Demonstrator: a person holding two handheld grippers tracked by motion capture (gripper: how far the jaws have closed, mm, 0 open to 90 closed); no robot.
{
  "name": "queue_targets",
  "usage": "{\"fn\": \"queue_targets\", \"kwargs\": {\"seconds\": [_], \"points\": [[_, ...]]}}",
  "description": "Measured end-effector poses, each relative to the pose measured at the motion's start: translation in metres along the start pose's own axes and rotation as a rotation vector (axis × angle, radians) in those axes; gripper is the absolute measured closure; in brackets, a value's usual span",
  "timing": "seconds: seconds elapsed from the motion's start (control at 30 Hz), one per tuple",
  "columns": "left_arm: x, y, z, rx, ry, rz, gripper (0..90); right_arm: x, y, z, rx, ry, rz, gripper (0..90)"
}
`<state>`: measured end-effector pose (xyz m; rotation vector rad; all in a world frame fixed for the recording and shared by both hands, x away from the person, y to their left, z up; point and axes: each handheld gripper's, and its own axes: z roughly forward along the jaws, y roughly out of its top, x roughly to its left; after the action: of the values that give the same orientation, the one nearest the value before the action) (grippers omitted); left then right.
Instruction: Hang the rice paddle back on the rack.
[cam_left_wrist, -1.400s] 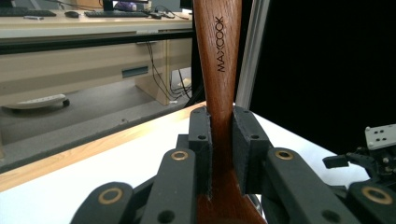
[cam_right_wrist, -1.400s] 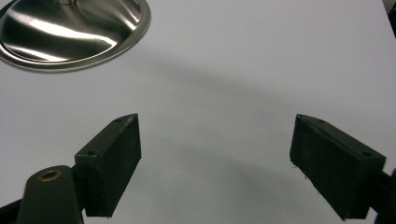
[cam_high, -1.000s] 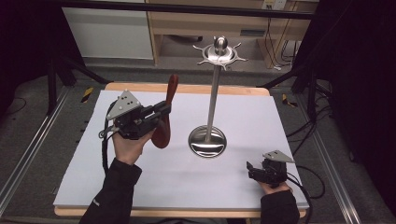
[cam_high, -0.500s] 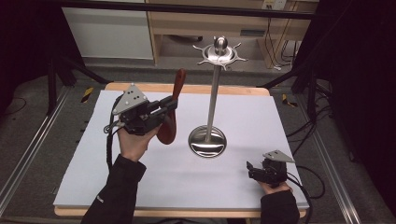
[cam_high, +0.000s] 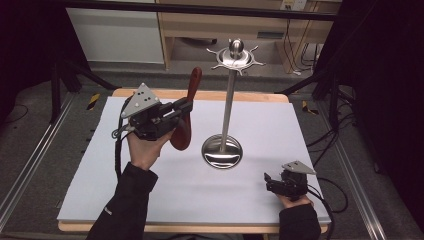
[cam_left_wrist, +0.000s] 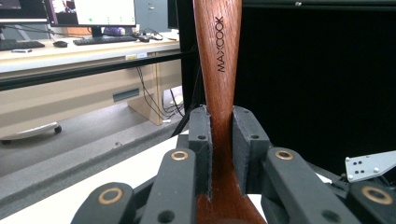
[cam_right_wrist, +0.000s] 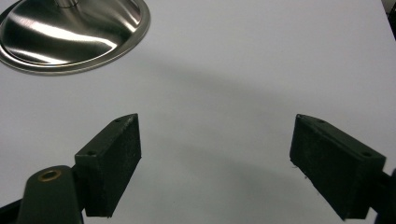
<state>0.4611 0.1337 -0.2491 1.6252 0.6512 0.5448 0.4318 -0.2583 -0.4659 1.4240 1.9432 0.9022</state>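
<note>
A dark red-brown wooden spoon (cam_high: 193, 85) stands nearly upright above the left half of the table, handle up and bowl (cam_high: 181, 135) down. My left gripper (cam_high: 186, 106) is shut on its neck. In the left gripper view the pads (cam_left_wrist: 201, 140) press both sides of the spoon (cam_left_wrist: 219, 70), which bears the lettering "MAXCOOK". To the right of it stands a steel utensil stand (cam_high: 228, 105) with a round base (cam_high: 222, 151) and a hooked ring (cam_high: 235, 56) on top. My right gripper (cam_high: 267, 182) rests open at the table's front right, its jaws (cam_right_wrist: 217, 158) wide apart over bare white surface.
A white board (cam_high: 150, 200) covers the wooden table, with metal rails on the floor at both sides. The stand's base (cam_right_wrist: 70, 32) lies just ahead of the right gripper. Cabinets and cables stand behind the table. The right gripper's grey plate (cam_left_wrist: 371, 164) shows in the left gripper view.
My left hand has lifted the spoon and carried it slightly toward the stand, with the handle now more upright. The right gripper has stayed in place.
</note>
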Motion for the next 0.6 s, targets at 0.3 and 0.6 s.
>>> {"fn": "queue_targets", "kwargs": {"seconds": [0.3, 0.6], "points": [[-0.003, 0.007, 0.006, -0.007, -0.005, 0.019, 78.1, 0.0, 0.0, 0.0, 0.002, 0.002, 0.001, 16.7], [-0.006, 0.015, 0.01, -0.009, -0.004, 0.032, 78.1, 0.0, 0.0, 0.0, 0.0, 0.001, -0.002, 16.7]]}}
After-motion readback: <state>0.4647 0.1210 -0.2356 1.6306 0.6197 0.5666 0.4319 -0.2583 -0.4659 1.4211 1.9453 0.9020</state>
